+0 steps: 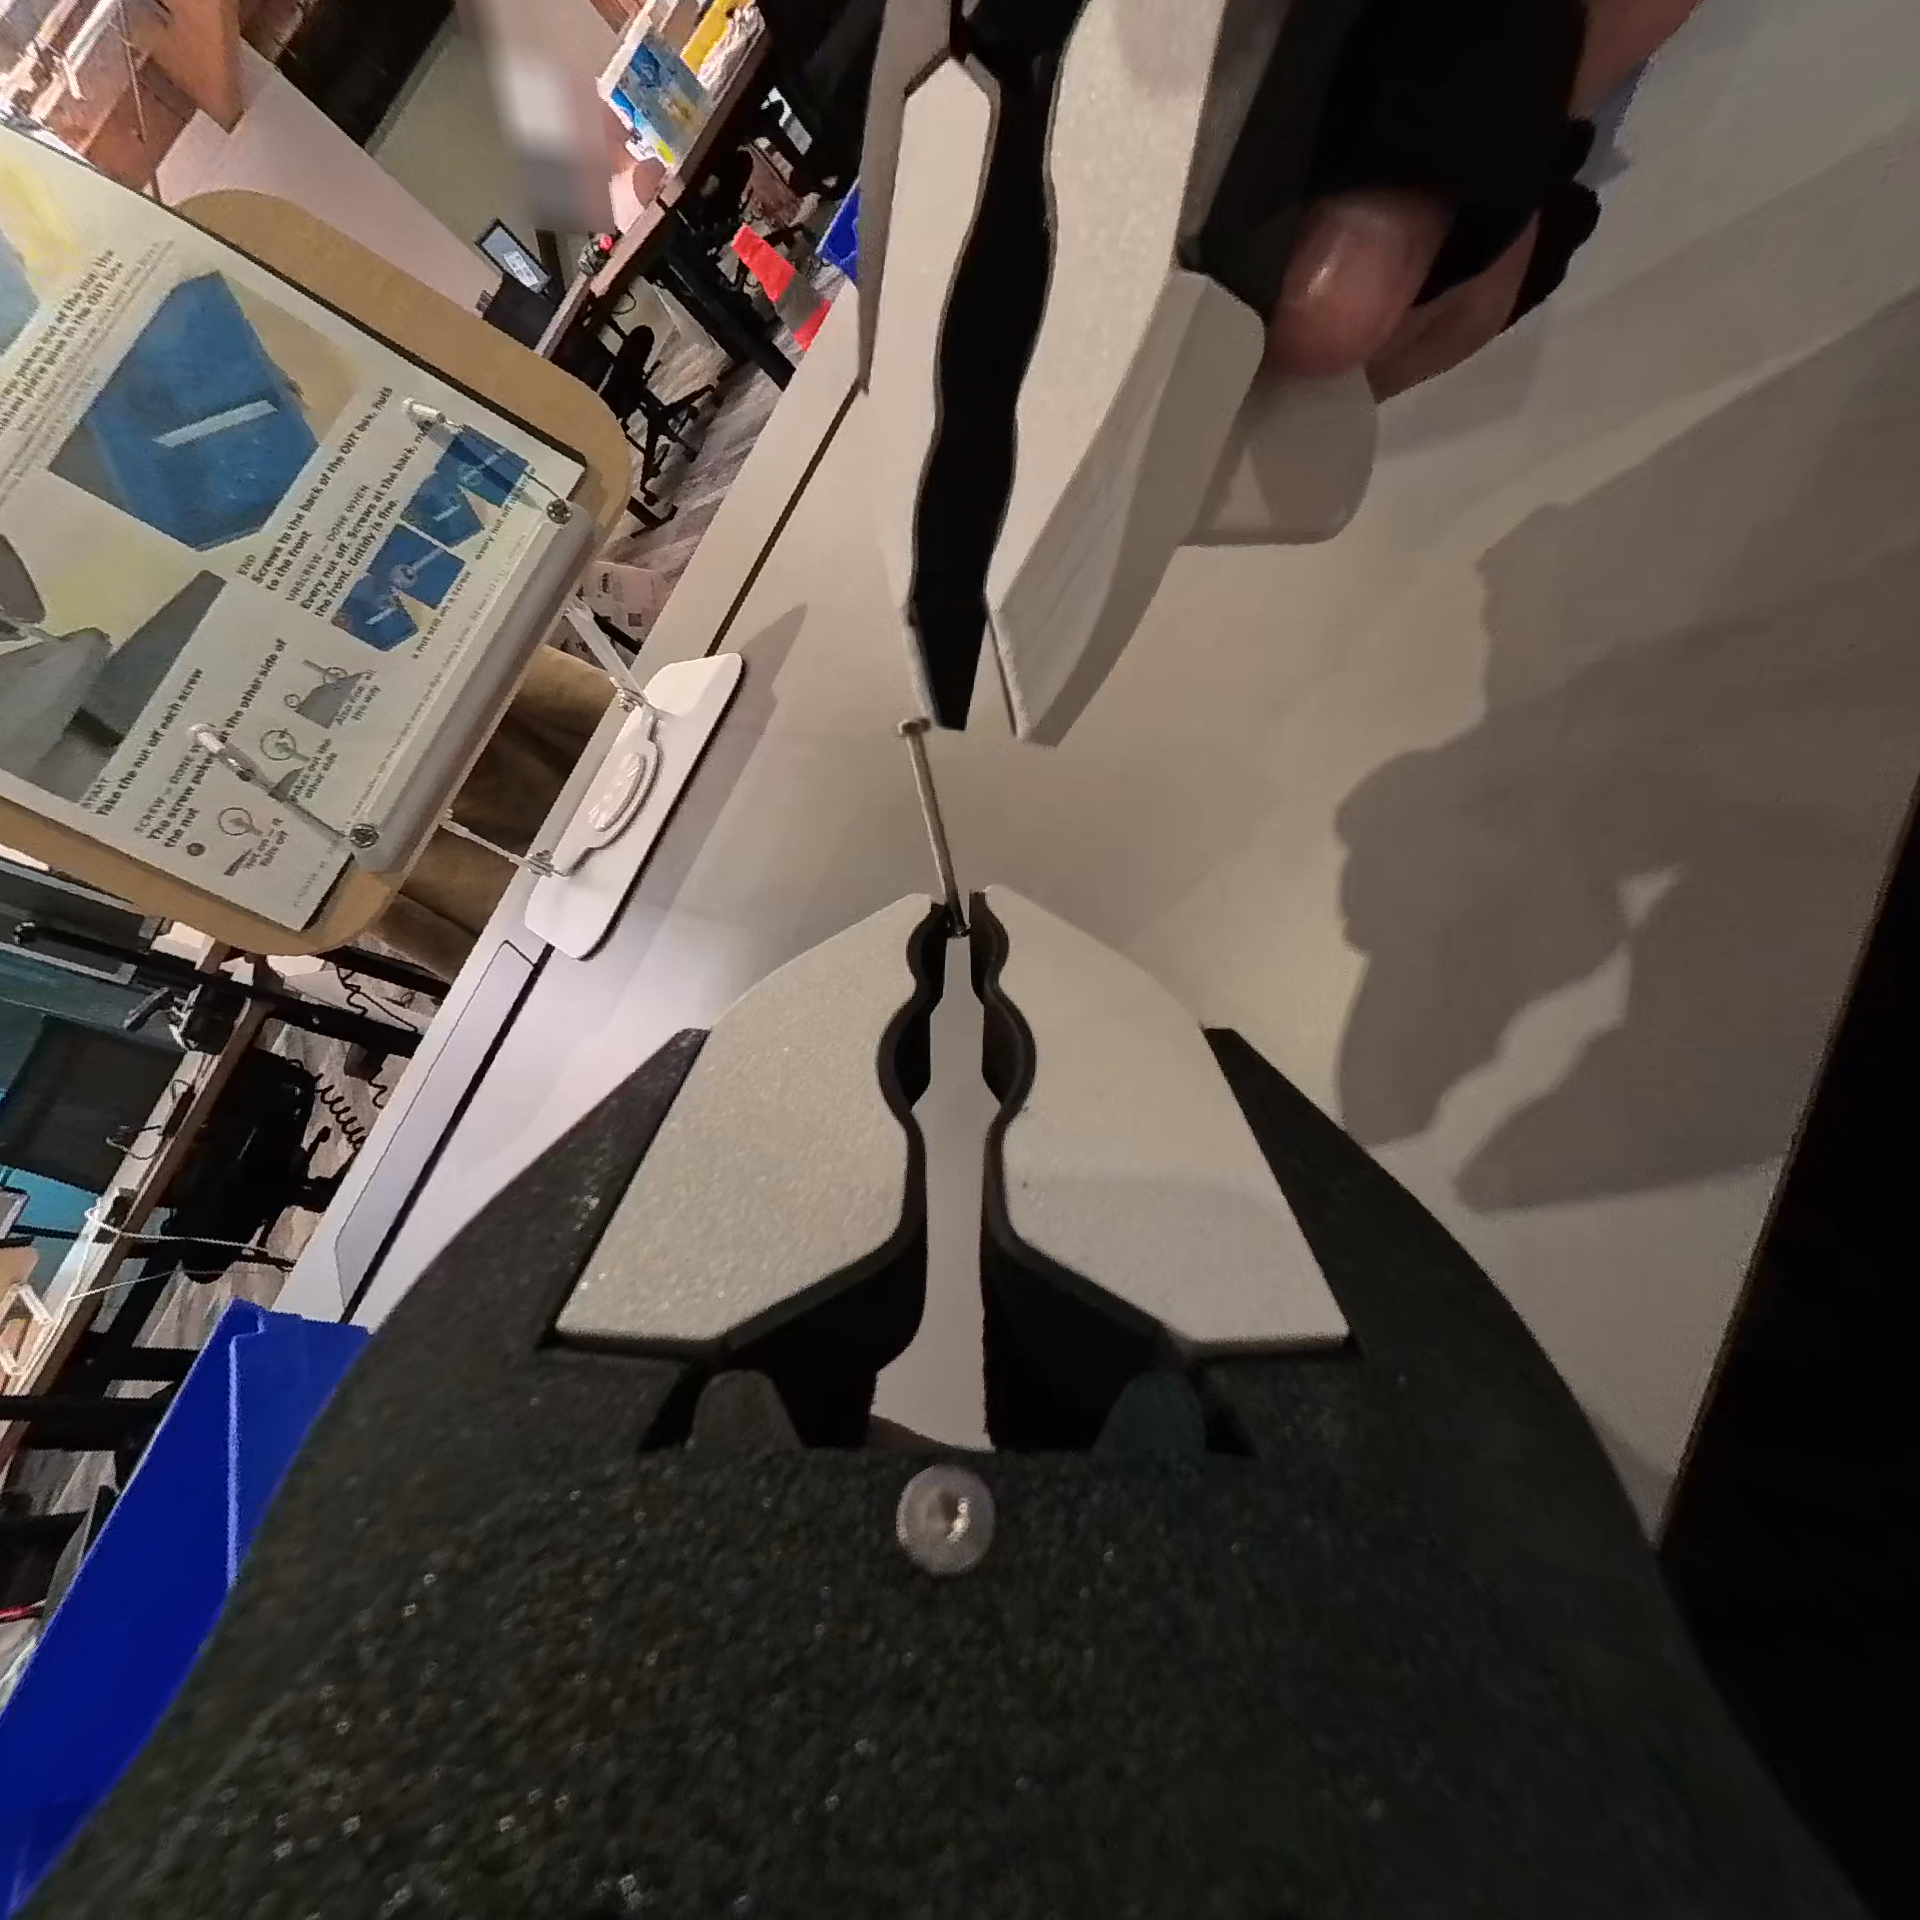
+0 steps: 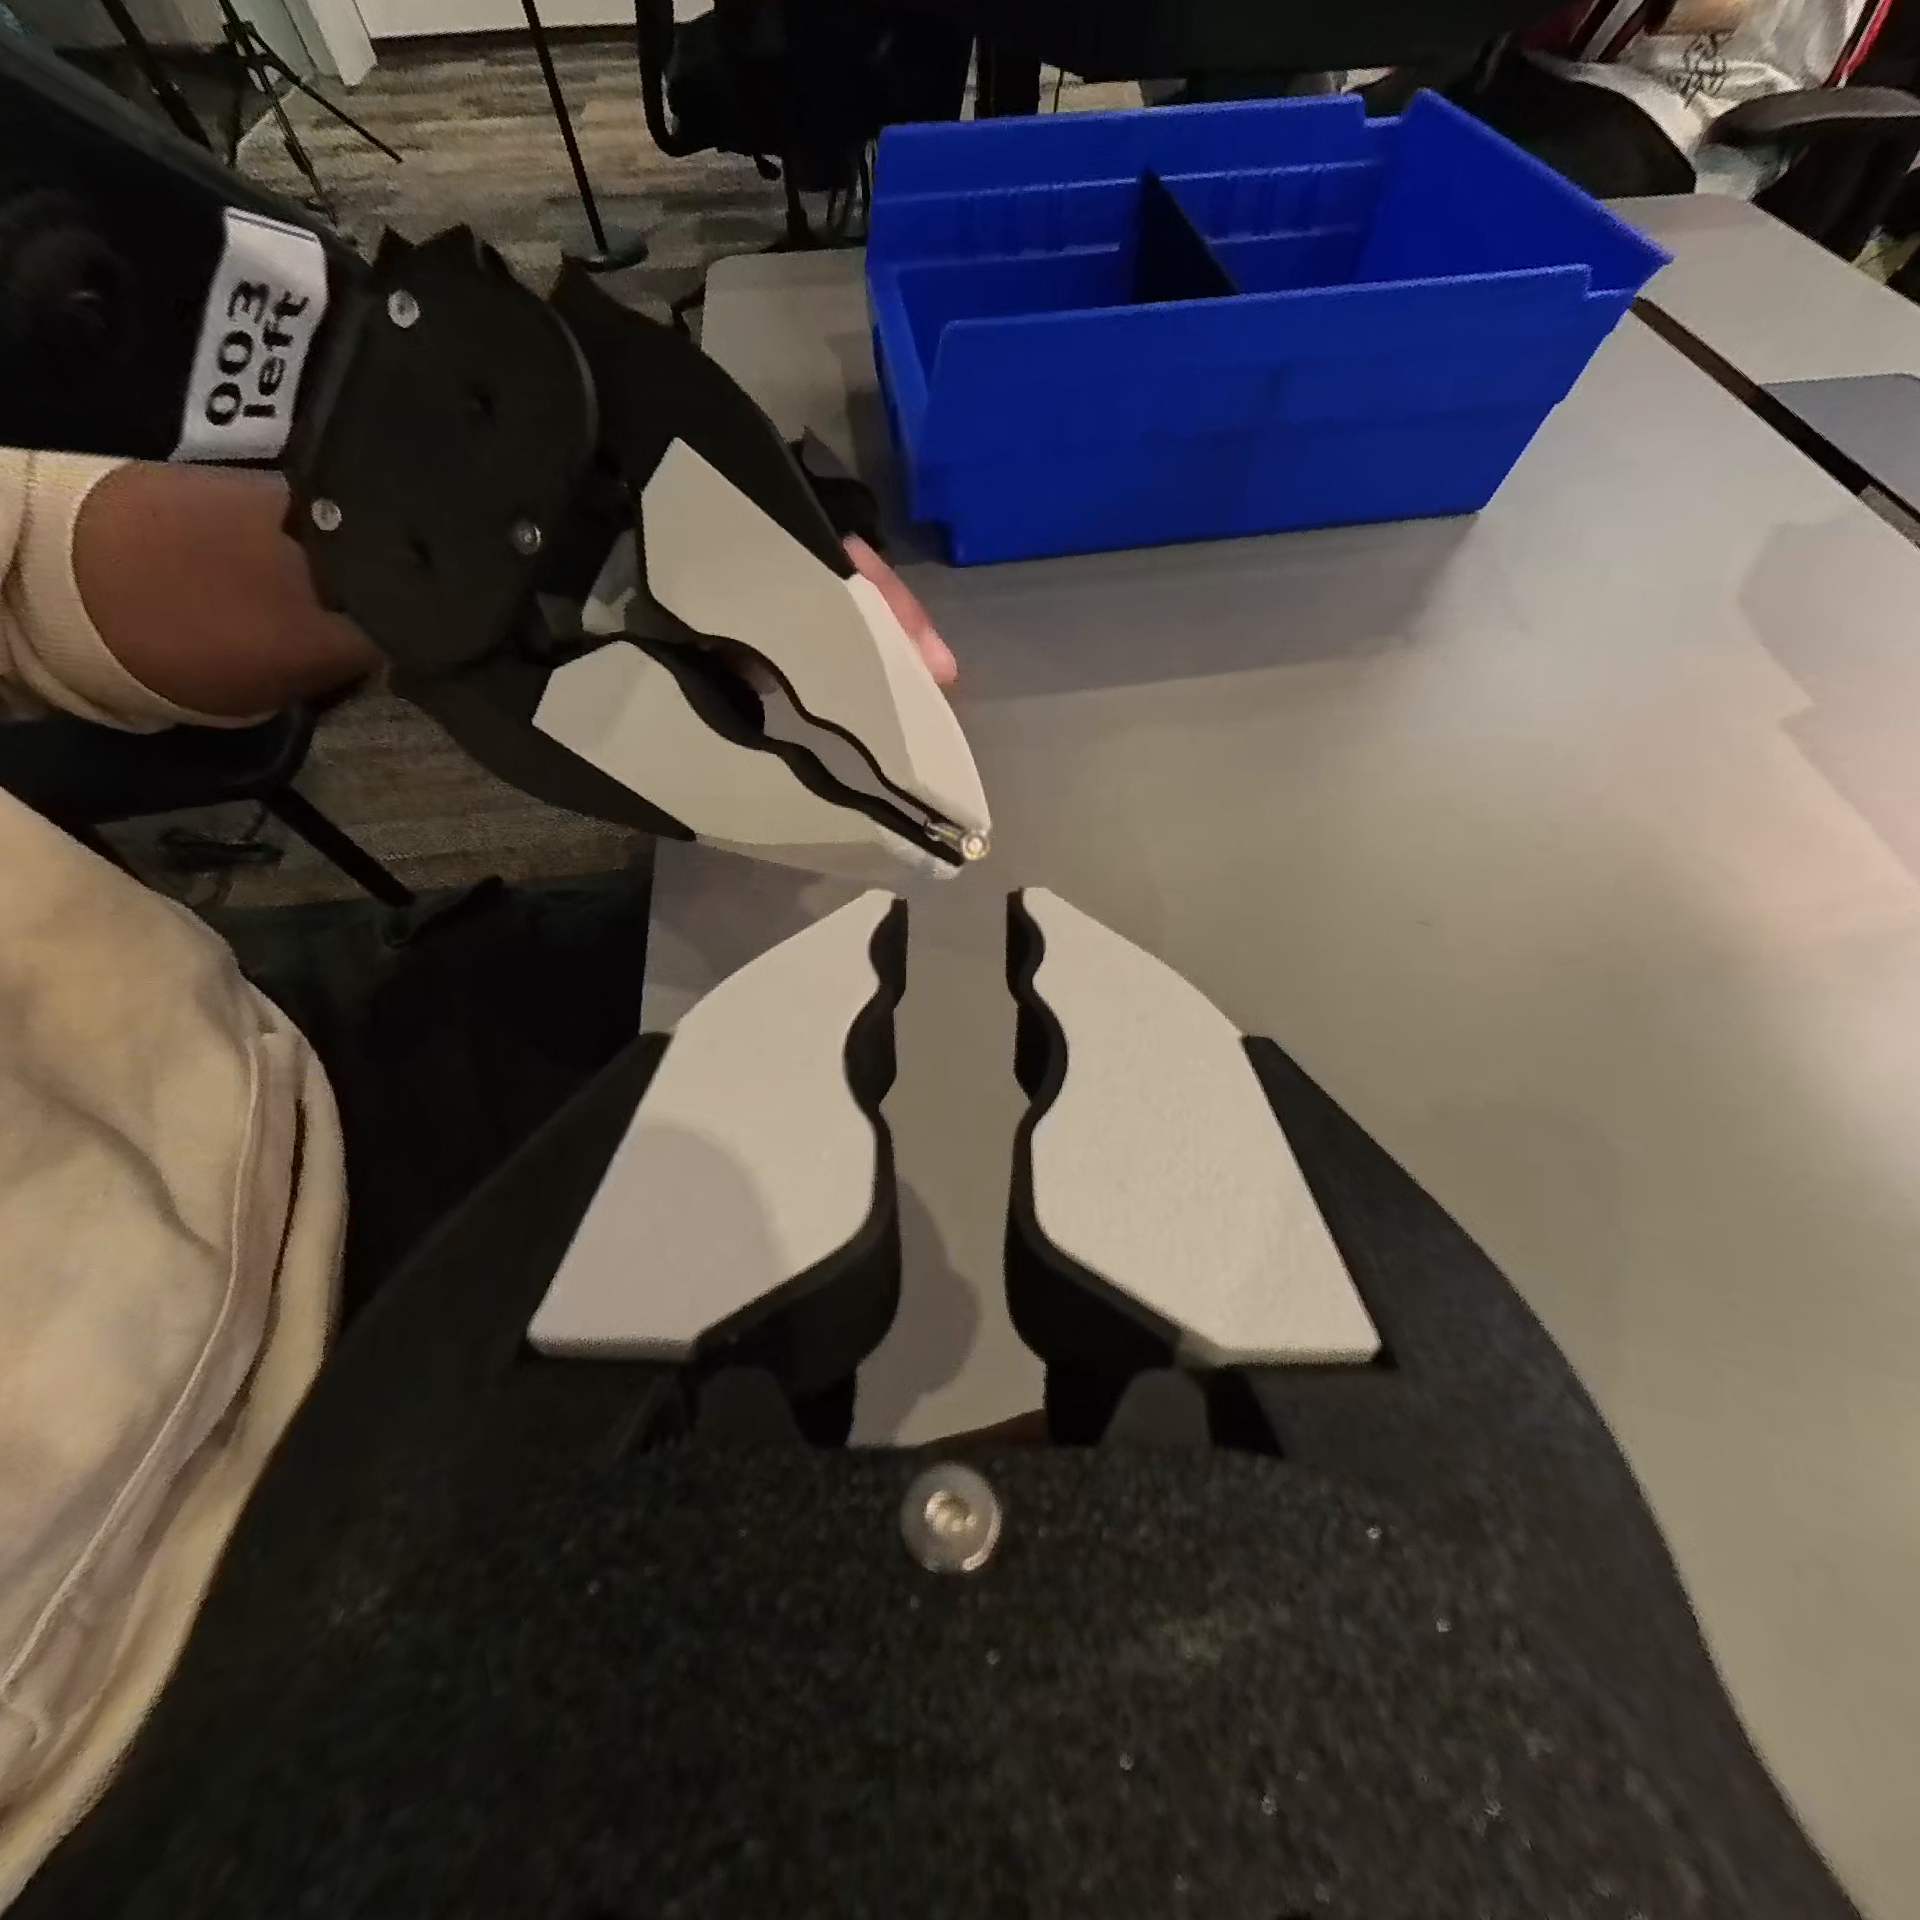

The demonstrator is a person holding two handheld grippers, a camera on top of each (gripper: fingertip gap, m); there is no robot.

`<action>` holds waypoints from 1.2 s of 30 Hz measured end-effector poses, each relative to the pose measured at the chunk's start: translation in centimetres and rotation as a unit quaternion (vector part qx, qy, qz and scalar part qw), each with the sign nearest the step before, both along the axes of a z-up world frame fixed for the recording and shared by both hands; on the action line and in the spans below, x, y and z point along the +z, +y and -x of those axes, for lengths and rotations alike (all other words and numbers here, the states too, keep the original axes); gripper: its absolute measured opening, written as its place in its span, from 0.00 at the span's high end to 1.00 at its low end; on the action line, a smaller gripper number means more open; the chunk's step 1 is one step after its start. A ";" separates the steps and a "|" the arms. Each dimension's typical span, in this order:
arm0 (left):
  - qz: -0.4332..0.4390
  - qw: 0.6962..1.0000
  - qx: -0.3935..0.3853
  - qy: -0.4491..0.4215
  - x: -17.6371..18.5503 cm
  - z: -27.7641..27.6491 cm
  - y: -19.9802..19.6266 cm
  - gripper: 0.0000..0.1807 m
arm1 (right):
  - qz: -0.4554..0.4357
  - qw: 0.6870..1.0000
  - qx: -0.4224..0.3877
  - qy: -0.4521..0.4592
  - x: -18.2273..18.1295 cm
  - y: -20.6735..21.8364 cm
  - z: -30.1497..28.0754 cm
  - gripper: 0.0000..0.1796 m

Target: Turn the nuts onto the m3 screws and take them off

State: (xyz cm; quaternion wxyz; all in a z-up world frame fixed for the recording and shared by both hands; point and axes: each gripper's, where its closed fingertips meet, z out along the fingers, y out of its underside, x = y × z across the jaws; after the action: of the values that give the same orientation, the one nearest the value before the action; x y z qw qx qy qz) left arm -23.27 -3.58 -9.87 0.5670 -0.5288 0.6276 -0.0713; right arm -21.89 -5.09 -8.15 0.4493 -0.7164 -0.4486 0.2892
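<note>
Steel m3 screw [image 1: 933,821] pinched at its tip by left gripper [image 1: 956,914], fingers nearly closed; right gripper [image 2: 956,914] empty, fingers slightly parted, just beside its head above the worktop [image 2: 1455,831]; nut not visible, so align squarely before closing.

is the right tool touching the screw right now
Apart. In the right wrist view the right tool is open, and bare table shows between its tips and the screw, which is pinched in the left tool.

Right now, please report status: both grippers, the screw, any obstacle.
Left gripper shut on thin silver metal screw. Right gripper open, empty, tips beside the screw's far end. No nut visible. Nothing in the way.
</note>
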 end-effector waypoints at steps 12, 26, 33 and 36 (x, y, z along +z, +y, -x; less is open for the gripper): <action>0.000 1.000 -0.007 0.006 -0.1 -0.1 -0.4 0.98 | 0.001 1.000 0.011 0.000 0.1 -0.2 0.4 0.90; 0.060 0.996 -0.050 -0.051 1.2 -0.3 -1.7 0.98 | -0.015 0.999 0.037 0.014 0.8 -1.1 0.7 0.89; 0.092 0.991 -0.065 -0.075 1.6 -0.2 -2.0 0.98 | -0.015 0.998 0.042 0.043 2.2 -1.1 1.0 0.88; 0.092 0.991 -0.062 -0.075 1.6 -0.1 -1.8 0.98 | -0.014 0.998 0.046 0.039 2.0 -1.3 1.2 0.88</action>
State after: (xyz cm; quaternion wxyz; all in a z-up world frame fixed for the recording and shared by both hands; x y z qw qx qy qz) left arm -23.19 -5.41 -8.32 0.5556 -0.5321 0.6057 -0.2033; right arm -23.05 -6.36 -6.12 0.4626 -0.6772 -0.4669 0.3309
